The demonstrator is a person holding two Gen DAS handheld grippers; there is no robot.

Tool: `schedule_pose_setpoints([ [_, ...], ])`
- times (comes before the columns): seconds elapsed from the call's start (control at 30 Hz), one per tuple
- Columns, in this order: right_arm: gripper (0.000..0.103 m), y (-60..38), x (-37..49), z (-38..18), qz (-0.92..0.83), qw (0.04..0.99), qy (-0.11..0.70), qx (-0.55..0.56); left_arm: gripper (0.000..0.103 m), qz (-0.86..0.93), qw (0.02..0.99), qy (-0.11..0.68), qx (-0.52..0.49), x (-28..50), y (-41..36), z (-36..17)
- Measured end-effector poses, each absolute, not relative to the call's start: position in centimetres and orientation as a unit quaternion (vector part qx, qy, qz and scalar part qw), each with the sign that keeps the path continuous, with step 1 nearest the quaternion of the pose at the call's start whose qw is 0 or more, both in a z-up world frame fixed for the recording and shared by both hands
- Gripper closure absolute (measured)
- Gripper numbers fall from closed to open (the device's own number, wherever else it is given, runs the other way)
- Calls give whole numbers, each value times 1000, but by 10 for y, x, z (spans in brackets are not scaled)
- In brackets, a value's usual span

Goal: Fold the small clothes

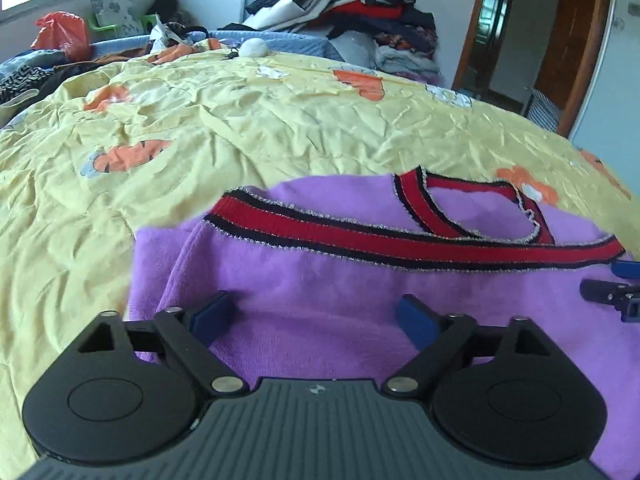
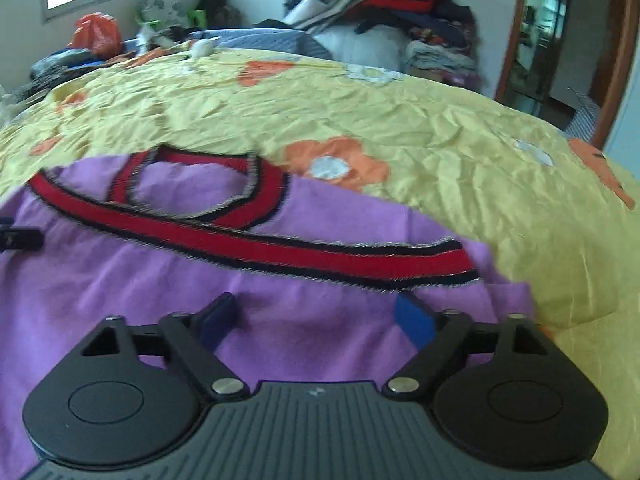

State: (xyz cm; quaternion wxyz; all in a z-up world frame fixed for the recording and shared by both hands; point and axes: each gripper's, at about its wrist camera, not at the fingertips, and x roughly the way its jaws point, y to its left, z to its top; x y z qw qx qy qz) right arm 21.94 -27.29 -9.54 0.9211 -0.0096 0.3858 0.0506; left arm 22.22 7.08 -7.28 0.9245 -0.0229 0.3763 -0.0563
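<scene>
A small purple garment (image 1: 320, 280) with red-and-black striped trim (image 1: 400, 240) lies folded on the yellow bedspread (image 1: 240, 128). My left gripper (image 1: 314, 316) is open over its left part, blue pads spread wide, nothing between them. In the right wrist view the same purple garment (image 2: 120, 280) and its trim (image 2: 280, 248) lie below my right gripper (image 2: 318, 316), which is open over the garment's right part. The right gripper's tip shows at the right edge of the left wrist view (image 1: 616, 292); the left gripper's tip shows at the left edge of the right wrist view (image 2: 16, 236).
A tall heap of clothes (image 1: 360, 12) stands at the bed's far side. An orange bag (image 1: 64, 34) and dark clothes (image 1: 28, 72) lie at the far left. A wooden door frame (image 1: 576, 40) is at right. The bedspread (image 2: 440, 152) stretches beyond the garment.
</scene>
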Motion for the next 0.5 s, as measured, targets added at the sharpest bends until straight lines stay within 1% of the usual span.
schedule_pose_setpoints([
  [0.03,0,-278,223,-98,37,923,383,-10,11,-53,925,376,-19,224,71,-74],
  [0.1,0,-289,226,-100,35,924,382,12,10,-51,925,375,-19,223,70,-74],
  [0.23,0,-286,228,-96,20,925,381,4,8,-47,925,377,-19,228,68,-74],
  [0.3,0,-279,216,-85,0,929,371,-5,6,-49,925,376,-19,227,67,-73],
  [0.37,0,-266,196,-76,22,933,358,-6,3,-51,926,375,-15,226,65,-74],
  [0.5,0,-236,171,-77,63,931,359,-20,1,-50,928,370,-8,225,62,-76],
])
